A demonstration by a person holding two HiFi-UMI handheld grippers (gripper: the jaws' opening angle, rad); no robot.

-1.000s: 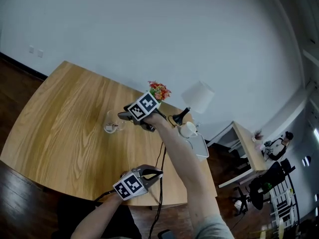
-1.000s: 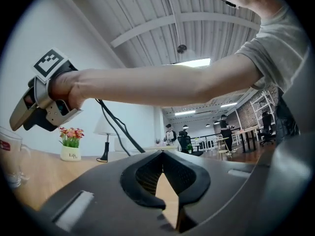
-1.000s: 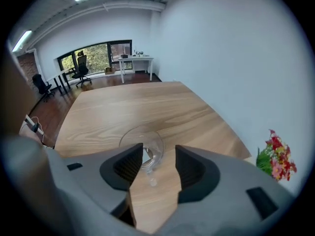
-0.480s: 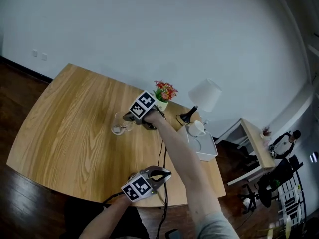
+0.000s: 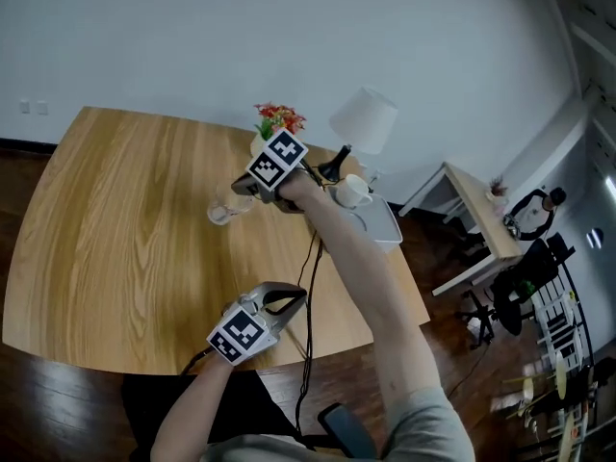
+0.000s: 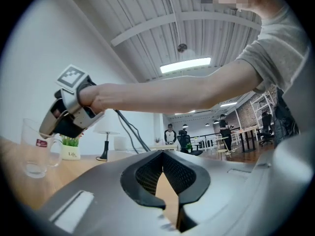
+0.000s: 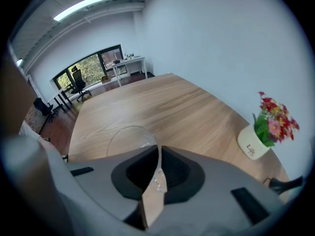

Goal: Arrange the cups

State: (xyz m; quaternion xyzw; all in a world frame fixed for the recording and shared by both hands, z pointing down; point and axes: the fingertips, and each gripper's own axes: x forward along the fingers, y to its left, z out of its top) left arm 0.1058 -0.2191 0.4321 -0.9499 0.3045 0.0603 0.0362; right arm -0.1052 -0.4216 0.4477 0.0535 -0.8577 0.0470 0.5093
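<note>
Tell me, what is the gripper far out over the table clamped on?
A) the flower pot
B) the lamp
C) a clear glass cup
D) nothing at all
C: the right gripper has just closed its jaws on the wall of the clear glass cup; the flower pot stands apart.
</note>
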